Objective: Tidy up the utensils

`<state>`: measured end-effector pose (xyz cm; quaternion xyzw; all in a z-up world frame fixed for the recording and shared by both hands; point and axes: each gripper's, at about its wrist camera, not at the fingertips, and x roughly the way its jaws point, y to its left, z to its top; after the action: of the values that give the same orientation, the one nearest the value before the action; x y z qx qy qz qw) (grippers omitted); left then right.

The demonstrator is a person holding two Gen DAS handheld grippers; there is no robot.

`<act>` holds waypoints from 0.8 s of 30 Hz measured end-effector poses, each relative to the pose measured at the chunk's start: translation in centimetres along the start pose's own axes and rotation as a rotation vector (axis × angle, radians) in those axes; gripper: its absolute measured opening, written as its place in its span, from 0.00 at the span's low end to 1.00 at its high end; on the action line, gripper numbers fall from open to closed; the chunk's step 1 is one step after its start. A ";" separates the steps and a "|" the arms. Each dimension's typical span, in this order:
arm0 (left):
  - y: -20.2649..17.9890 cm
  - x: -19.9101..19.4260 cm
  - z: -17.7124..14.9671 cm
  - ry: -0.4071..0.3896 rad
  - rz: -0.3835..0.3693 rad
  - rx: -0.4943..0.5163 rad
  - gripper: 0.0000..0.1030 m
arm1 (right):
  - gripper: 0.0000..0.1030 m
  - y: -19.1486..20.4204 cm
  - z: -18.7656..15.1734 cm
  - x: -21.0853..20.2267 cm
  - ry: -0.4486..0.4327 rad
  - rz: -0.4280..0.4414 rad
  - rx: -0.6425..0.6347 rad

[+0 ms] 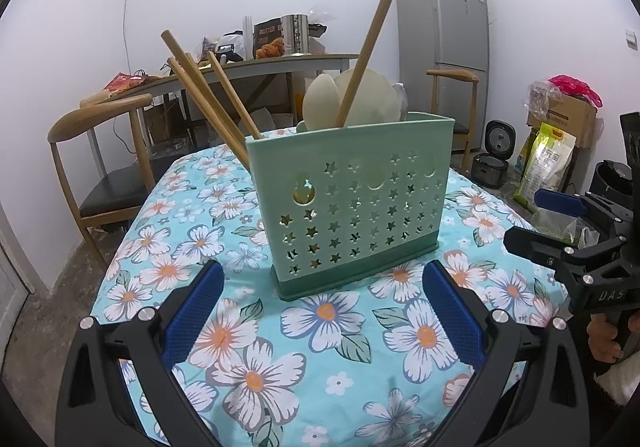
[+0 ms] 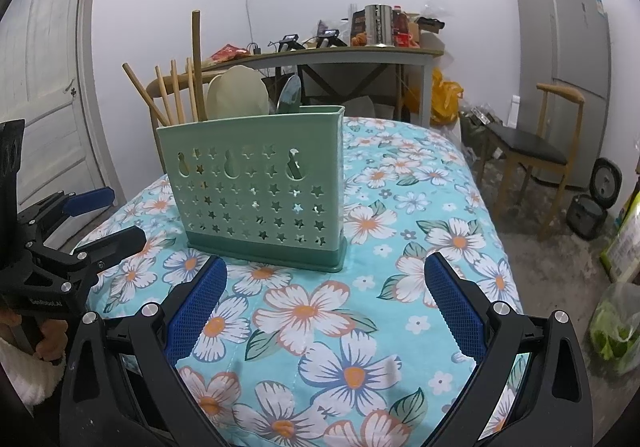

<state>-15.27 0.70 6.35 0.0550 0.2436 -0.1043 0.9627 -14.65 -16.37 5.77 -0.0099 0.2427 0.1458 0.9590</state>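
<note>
A green utensil holder (image 1: 352,203) (image 2: 260,183) with star-shaped holes stands upright on the floral tablecloth (image 1: 320,327) (image 2: 320,327). Wooden chopsticks (image 1: 208,103) (image 2: 172,95) lean out of one end of it. Pale spoons (image 1: 348,99) (image 2: 236,95) and a long wooden handle (image 1: 366,59) (image 2: 197,63) rise from the middle, and a metal spoon (image 2: 290,95) from the other end. My left gripper (image 1: 322,311) is open in front of the holder, nothing between its blue pads. My right gripper (image 2: 324,303) is open too, a little short of the holder. Each gripper shows at the edge of the other's view.
Wooden chairs (image 1: 92,151) (image 2: 536,143) stand on either side of the table. A cluttered desk (image 1: 248,67) (image 2: 340,55) and a grey fridge (image 1: 444,35) (image 2: 568,59) are against the far wall. Bags and a rice cooker (image 1: 492,163) sit on the floor. A door (image 2: 44,79) is at left.
</note>
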 end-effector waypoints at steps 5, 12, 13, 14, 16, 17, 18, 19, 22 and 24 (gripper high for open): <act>0.0 0.0 0.0 -0.001 -0.001 -0.004 0.95 | 0.92 -0.1 0.0 0.0 0.001 -0.003 -0.001; 0.0 0.0 0.0 -0.002 0.004 -0.001 0.95 | 0.92 -0.1 0.0 -0.1 0.002 -0.004 -0.001; 0.0 0.0 0.0 -0.002 0.003 -0.001 0.95 | 0.92 0.0 0.0 -0.1 0.002 -0.005 -0.001; 0.0 -0.1 0.0 -0.002 0.003 -0.001 0.95 | 0.92 0.0 0.0 -0.1 0.001 -0.006 -0.002; 0.0 -0.1 0.0 -0.001 0.003 0.000 0.95 | 0.92 -0.1 0.0 0.0 0.001 -0.007 -0.001; 0.0 -0.1 0.0 -0.001 0.002 -0.001 0.95 | 0.92 -0.1 0.0 0.0 0.002 -0.007 0.000; 0.0 -0.1 0.0 -0.002 0.005 -0.001 0.95 | 0.92 -0.1 0.0 0.0 0.002 -0.008 0.001; 0.0 -0.1 0.0 -0.002 0.006 -0.002 0.95 | 0.92 -0.1 0.0 0.0 0.002 -0.008 0.002; 0.0 -0.1 -0.1 0.000 0.004 -0.004 0.95 | 0.92 -0.1 0.1 0.1 0.002 -0.007 0.004; 0.0 -0.1 -0.1 0.003 0.001 -0.003 0.95 | 0.92 -0.1 0.1 0.1 0.001 -0.008 0.004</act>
<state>-15.37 0.76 6.30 0.0538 0.2453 -0.1032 0.9625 -14.56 -16.40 5.80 -0.0090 0.2432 0.1416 0.9595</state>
